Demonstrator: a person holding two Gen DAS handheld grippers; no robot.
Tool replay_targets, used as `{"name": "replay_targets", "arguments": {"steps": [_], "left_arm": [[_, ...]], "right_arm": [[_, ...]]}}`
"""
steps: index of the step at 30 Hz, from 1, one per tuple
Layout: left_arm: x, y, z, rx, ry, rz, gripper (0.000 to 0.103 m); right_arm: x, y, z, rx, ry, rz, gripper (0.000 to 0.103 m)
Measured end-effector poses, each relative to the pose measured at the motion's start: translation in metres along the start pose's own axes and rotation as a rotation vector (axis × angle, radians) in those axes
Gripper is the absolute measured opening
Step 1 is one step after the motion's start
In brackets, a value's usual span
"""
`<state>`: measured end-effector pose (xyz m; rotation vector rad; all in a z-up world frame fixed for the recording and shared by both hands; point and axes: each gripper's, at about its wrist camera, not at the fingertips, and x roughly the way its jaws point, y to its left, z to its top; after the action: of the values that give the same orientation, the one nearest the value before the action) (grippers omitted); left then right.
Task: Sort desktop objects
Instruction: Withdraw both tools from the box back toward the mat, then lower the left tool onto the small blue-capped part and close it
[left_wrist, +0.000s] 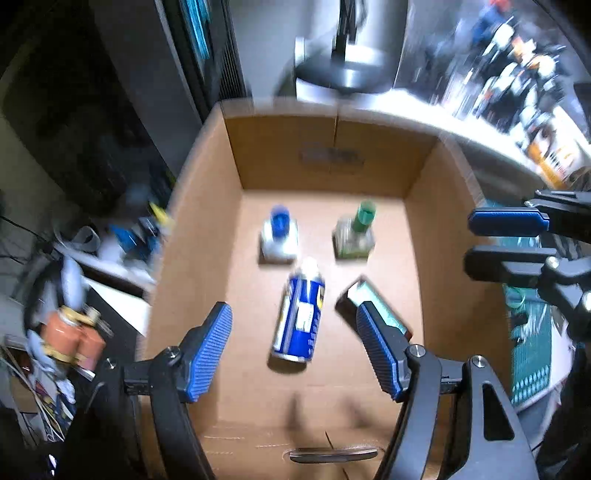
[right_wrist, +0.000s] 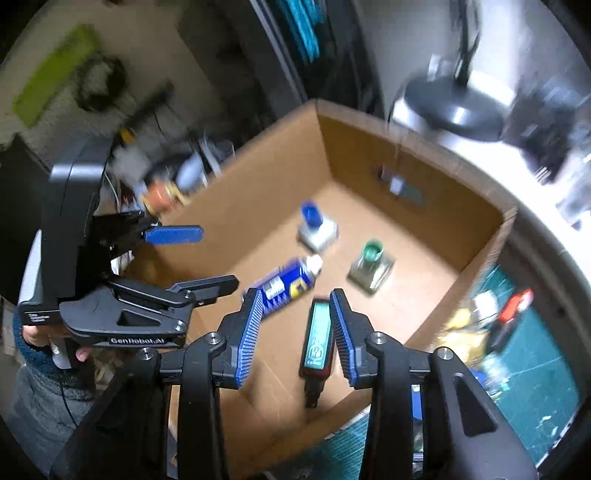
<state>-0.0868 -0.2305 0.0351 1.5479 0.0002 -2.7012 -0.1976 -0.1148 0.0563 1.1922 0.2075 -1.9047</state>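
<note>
An open cardboard box (left_wrist: 207, 229) holds a blue spray can (left_wrist: 301, 314) lying on its side, a white bottle with a blue cap (left_wrist: 279, 236), a clear bottle with a green cap (left_wrist: 356, 230) and a flat teal-and-black pack (left_wrist: 376, 302). My left gripper (left_wrist: 295, 343) is open and empty above the box, over the can. My right gripper (right_wrist: 295, 332) is open above the box (right_wrist: 476, 254); the teal pack (right_wrist: 317, 339) lies in the box close beside its right finger. The can (right_wrist: 286, 282) and both bottles also show there.
A black lamp base (left_wrist: 343, 70) stands behind the box. A green cutting mat (right_wrist: 532, 373) with small items lies to the box's right. Clutter, including an orange item (left_wrist: 70, 338), lies to the box's left. The left gripper (right_wrist: 177, 258) shows in the right wrist view.
</note>
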Motion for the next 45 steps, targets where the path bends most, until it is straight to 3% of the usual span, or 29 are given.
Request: {"name": "replay_targets", "arguments": {"steps": [4, 8, 9, 10, 12, 14, 18, 24, 28, 31, 38, 42, 45], "left_arm": [[-0.047, -0.001, 0.020, 0.018, -0.238, 0.017, 0.082], [-0.085, -0.025, -0.001, 0.081, -0.426, 0.028, 0.084], [-0.093, -0.030, -0.009, 0.093, -0.465, 0.037, 0.084], [-0.102, -0.033, -0.016, 0.097, -0.504, 0.044, 0.084], [-0.121, -0.038, -0.031, 0.087, -0.583, 0.043, 0.089], [-0.137, -0.040, -0.043, 0.071, -0.659, 0.029, 0.103], [-0.160, -0.055, -0.068, 0.068, -0.789, 0.049, 0.103], [-0.149, -0.081, -0.095, 0.129, -0.799, -0.015, 0.103], [-0.129, -0.086, -0.118, 0.069, -0.809, -0.121, 0.103], [-0.110, -0.094, -0.127, 0.046, -0.764, -0.200, 0.103], [-0.085, -0.120, -0.133, 0.045, -0.712, -0.189, 0.103], [-0.075, -0.138, -0.135, 0.063, -0.695, -0.135, 0.103], [-0.068, -0.149, -0.137, 0.080, -0.668, -0.168, 0.103]], "right_arm": [[-0.063, 0.018, -0.020, -0.045, -0.199, -0.023, 0.048], [-0.104, 0.027, -0.051, -0.059, -0.337, -0.052, 0.049], [-0.117, 0.028, -0.062, -0.059, -0.390, -0.077, 0.060], [-0.132, 0.028, -0.074, -0.059, -0.464, -0.118, 0.080], [-0.160, 0.029, -0.097, -0.061, -0.601, -0.199, 0.096], [-0.184, 0.034, -0.121, -0.063, -0.699, -0.267, 0.099], [-0.209, 0.040, -0.158, -0.040, -0.776, -0.298, 0.103], [-0.228, 0.050, -0.212, -0.022, -0.801, -0.363, 0.103], [-0.232, 0.046, -0.256, 0.033, -0.821, -0.420, 0.103], [-0.226, 0.040, -0.286, 0.088, -0.829, -0.451, 0.103], [-0.209, 0.015, -0.330, 0.240, -0.738, -0.469, 0.103], [-0.205, 0.014, -0.345, 0.262, -0.710, -0.485, 0.103], [-0.204, 0.016, -0.352, 0.253, -0.680, -0.503, 0.103]]}}
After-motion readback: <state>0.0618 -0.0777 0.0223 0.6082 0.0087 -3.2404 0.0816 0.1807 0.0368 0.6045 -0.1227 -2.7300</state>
